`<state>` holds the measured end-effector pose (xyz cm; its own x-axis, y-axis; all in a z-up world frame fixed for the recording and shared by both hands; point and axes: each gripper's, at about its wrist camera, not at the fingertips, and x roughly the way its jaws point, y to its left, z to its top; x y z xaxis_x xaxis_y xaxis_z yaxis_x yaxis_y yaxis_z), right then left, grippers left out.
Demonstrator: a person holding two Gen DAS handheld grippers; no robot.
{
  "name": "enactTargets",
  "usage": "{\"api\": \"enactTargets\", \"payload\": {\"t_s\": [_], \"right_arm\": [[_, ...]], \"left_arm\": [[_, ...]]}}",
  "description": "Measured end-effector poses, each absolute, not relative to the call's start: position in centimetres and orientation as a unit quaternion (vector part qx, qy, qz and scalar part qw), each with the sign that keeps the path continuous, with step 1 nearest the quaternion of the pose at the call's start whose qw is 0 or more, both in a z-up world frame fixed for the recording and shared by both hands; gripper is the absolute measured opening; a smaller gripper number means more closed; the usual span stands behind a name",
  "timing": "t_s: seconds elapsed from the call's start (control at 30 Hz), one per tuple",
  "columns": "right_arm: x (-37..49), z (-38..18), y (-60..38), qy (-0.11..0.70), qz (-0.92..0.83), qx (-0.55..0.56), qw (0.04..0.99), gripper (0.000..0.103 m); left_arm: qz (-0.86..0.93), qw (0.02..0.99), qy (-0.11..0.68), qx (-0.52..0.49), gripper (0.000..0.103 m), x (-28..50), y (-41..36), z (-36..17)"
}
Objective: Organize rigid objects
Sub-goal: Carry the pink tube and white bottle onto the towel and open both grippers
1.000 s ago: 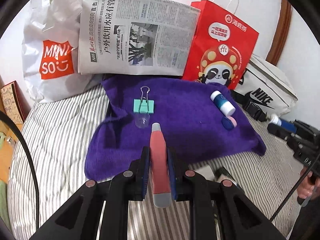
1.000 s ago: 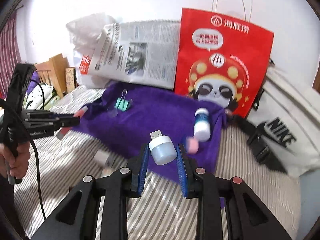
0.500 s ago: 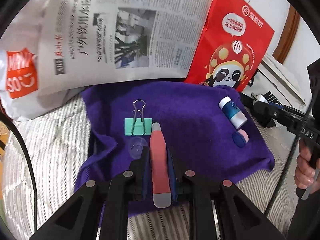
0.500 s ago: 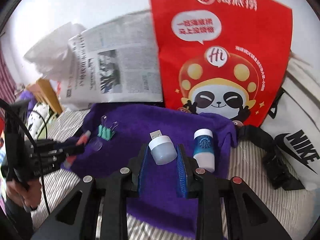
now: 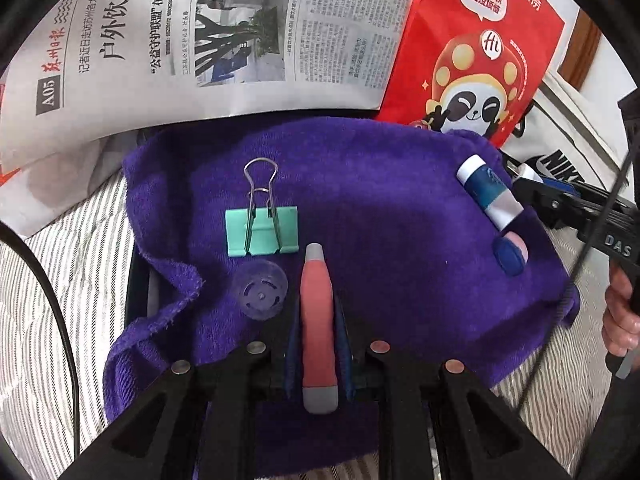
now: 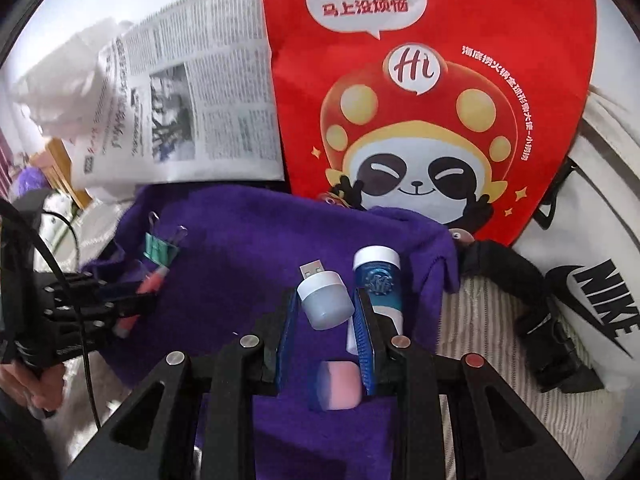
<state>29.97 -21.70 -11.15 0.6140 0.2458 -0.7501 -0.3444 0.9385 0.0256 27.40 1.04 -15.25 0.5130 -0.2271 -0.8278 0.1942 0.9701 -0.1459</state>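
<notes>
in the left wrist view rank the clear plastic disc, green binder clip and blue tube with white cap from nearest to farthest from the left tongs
1. Clear plastic disc, just left of the left tongs, on the purple towel.
2. Green binder clip, ahead and slightly left.
3. Blue tube with white cap, far right near the towel's edge.

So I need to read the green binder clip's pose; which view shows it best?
The left wrist view: the green binder clip lies flat, centred and sharp on the purple towel. In the right wrist view it is small, far left and edge-on.
</notes>
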Motion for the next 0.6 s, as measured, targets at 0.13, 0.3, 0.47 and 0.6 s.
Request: {"api": "enactTargets", "payload": {"t_s": [0.13,0.3,0.47,0.6], "right_arm": [[29.9,-12.1,-21.0,0.408,0.161,-0.089,0.894,0.028],[30.0,-12.7,-20.3,0.407,0.163,-0.096,0.894,0.028],[30.7,-13.7,-20.2,0.413,0.163,-0.094,0.891,0.028],[31.9,-14.7,-20.4,0.431,0.167,-0.069,0.884,0.028]], "left_arm": [[-0.102,0.870,0.482,-0.004,0.017,26.8,1.4,-15.2],[-0.101,0.871,0.480,-0.007,0.017,26.6,2.1,-15.1],[-0.103,0.873,0.476,0.005,0.024,26.5,1.6,-15.0],[-0.111,0.873,0.475,0.007,0.034,26.7,0.8,-15.0]]}}
